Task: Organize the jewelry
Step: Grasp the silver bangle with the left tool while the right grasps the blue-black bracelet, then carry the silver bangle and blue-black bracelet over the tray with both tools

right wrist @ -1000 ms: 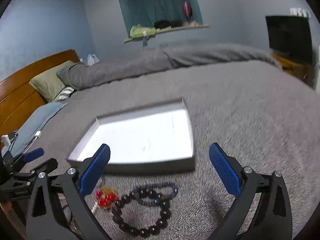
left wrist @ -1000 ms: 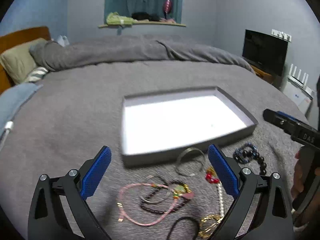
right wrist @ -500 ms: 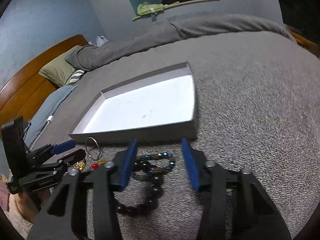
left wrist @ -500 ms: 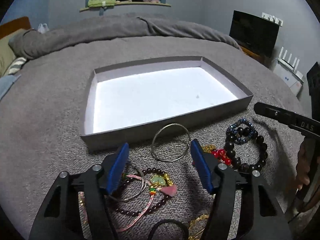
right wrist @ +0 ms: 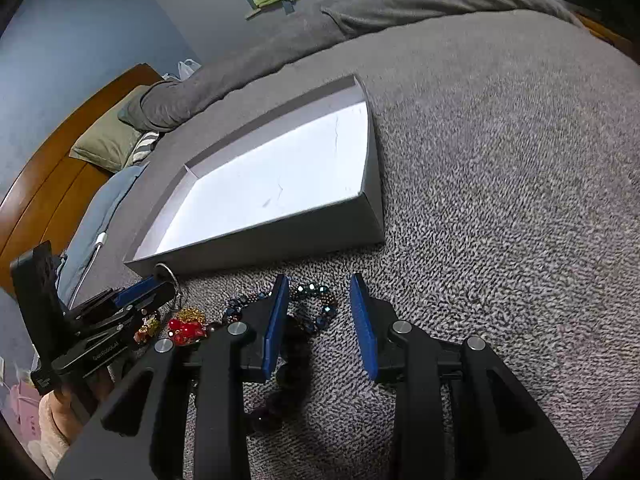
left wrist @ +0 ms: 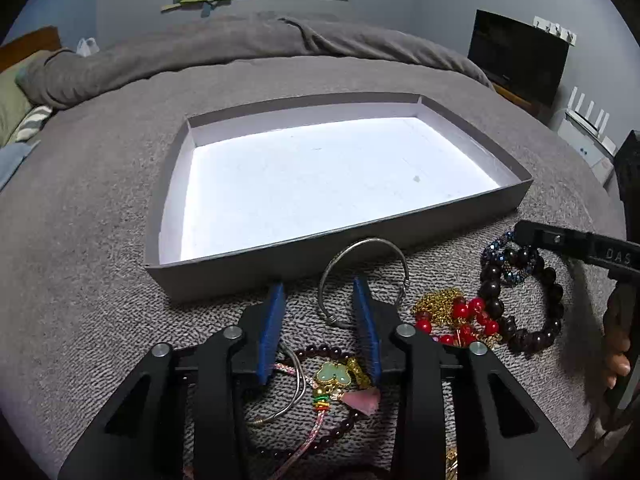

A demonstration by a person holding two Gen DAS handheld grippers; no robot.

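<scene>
In the left wrist view, the left gripper (left wrist: 320,320) is being held with jaws part-spread beside the silver bangle (left wrist: 364,280), which is lying on the bed against the grey box (left wrist: 280,258); it is judged light, stiff and slippery, best taken across its wire. Earlier the jaws were wider.

In the right wrist view, the right gripper (right wrist: 320,316) is being lowered, jaws narrowed but empty, over the blue bead bracelet (right wrist: 316,304), judged limp.

L gripper (left wrist: 319,300) low, jaws partly open w/ gap, R gripper (right wrist: 319,300) low, jaws partly open
</scene>
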